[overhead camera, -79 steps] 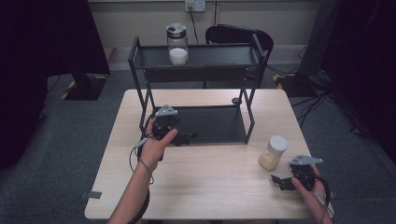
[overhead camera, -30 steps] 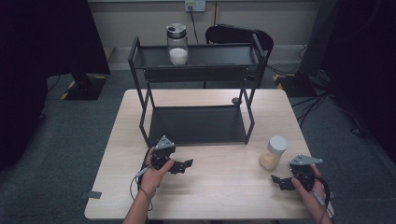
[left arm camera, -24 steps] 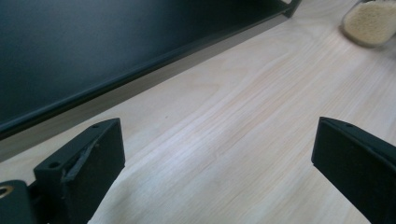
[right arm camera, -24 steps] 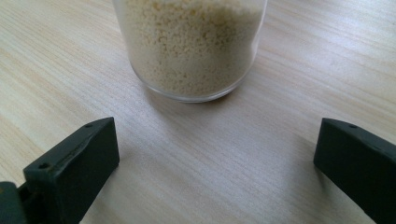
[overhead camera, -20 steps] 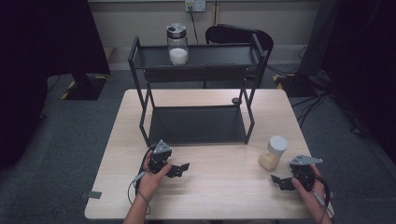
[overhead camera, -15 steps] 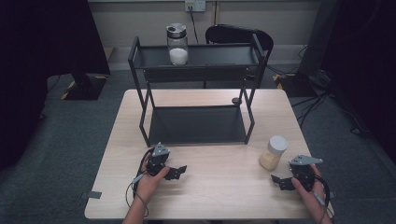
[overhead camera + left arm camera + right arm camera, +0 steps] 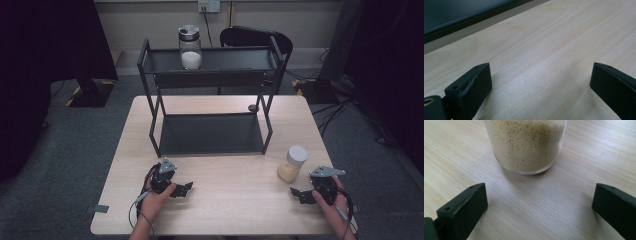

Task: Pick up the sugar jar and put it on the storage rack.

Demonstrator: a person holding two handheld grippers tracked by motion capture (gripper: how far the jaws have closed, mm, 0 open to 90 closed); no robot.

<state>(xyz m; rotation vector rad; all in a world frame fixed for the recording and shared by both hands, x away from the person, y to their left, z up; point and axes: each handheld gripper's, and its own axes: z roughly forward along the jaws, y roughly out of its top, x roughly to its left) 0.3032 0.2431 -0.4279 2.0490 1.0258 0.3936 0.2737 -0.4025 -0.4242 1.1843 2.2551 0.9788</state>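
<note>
Looks abt half done: jar w/ white contents (image 7: 190,48) already up on the rack (image 7: 150,75) top shelf, grain jar (image 7: 293,164) left on worktop (image 7: 235,205) just ahead of right hand-held gripper (image 7: 301,196), jaws spread, nothing pinched; left hand-held gripper (image 7: 183,190) spread, empty too.

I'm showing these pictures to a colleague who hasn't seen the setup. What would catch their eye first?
Probably the black two-tier rack at the table's far side, with a jar of white powder on its top shelf. Next, the jar of yellowish grains standing on the wooden table right of the rack, just ahead of the right gripper, whose jaws stand open. The left gripper rests near the front edge, open over bare wood.
</note>
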